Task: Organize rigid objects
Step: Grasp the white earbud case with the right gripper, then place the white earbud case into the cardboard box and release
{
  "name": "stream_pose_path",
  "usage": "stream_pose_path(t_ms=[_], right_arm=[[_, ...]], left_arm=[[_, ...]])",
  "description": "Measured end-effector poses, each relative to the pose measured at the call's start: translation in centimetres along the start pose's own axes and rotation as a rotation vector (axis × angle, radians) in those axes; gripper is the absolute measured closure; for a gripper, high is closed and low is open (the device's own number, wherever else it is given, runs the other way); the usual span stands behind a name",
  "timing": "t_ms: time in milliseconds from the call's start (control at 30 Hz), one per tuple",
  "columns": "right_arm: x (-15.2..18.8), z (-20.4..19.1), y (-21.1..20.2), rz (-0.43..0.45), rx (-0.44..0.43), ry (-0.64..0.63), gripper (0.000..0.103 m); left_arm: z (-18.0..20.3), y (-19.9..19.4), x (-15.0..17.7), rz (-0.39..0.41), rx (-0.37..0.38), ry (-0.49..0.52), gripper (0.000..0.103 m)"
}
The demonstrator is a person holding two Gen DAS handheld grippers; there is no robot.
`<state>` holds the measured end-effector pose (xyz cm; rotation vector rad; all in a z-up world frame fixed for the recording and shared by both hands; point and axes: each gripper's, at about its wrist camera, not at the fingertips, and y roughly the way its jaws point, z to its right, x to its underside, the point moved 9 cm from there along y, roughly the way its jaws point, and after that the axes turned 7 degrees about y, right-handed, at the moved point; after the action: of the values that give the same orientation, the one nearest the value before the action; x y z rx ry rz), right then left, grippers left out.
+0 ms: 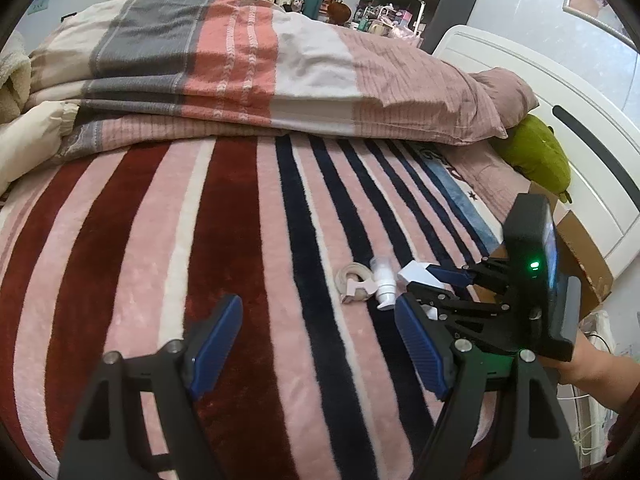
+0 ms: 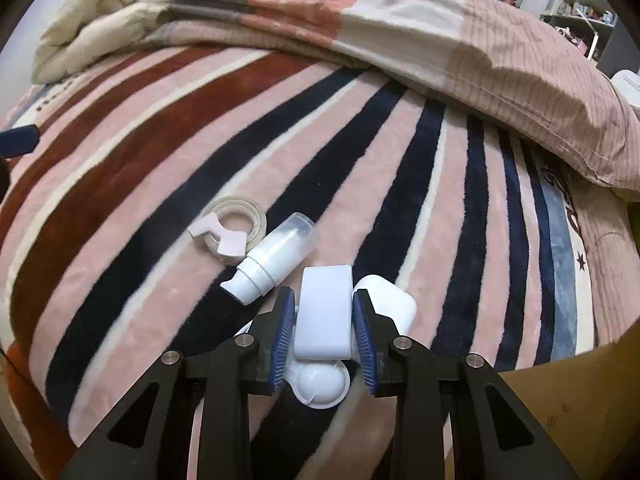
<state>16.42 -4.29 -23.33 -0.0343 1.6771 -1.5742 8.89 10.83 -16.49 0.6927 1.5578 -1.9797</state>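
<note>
Four small hard things lie bunched on the striped bed blanket (image 2: 360, 160), low in the middle of the right wrist view: a white box (image 2: 323, 312), a white earbud case (image 2: 394, 304) just right of it, a pump bottle (image 2: 272, 260) lying on its side to the upper left, and a tape roll (image 2: 236, 224) touching the bottle. A round white piece (image 2: 320, 384) sits under the near end of the box; I cannot tell what it is.

My worry is the box slipping. It is smooth, and the blue pads meet only its sides, so a quick lift could tip or twist it, and it might knock the earbud case, which sits against the right finger. The soft blanket gives little support if I press down.

My right gripper (image 2: 323, 320) has its fingers narrowed around the box, pads against both flanks, so I judge it gripped. My left gripper (image 1: 320, 344) hangs over bare blanket at the lower middle of its view, fingers wide apart and carrying nothing. A cardboard box (image 2: 560, 400) shows at lower right, likely the destination.
</note>
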Motion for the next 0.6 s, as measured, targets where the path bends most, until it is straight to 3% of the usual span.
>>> stream_pose_path(t_ms=[133,333,467,600], right_arm=[[-0.6,-1.6,-3.3,0.044,-0.089,-0.006,0.078],[-1.5,-4.9,-10.4,0.155,-0.26,-0.045,0.078],[-2.3,-5.4,-15.2,0.246,-0.315,-0.07,0.078],[-2.8,-3.8,-18.4,0.317,-0.31,-0.061,0.078]], left_arm=[[1.3,-0.6,-1.0,0.012,0.06,0.008,0.027],[5.6,-1.4,-3.1,0.024,0.235,0.015,0.027],[9.1,-2.4,-4.9,0.023,0.348,0.033,0.044],[13.2,-3.8,-7.2,0.043,0.44,0.076,0.063]])
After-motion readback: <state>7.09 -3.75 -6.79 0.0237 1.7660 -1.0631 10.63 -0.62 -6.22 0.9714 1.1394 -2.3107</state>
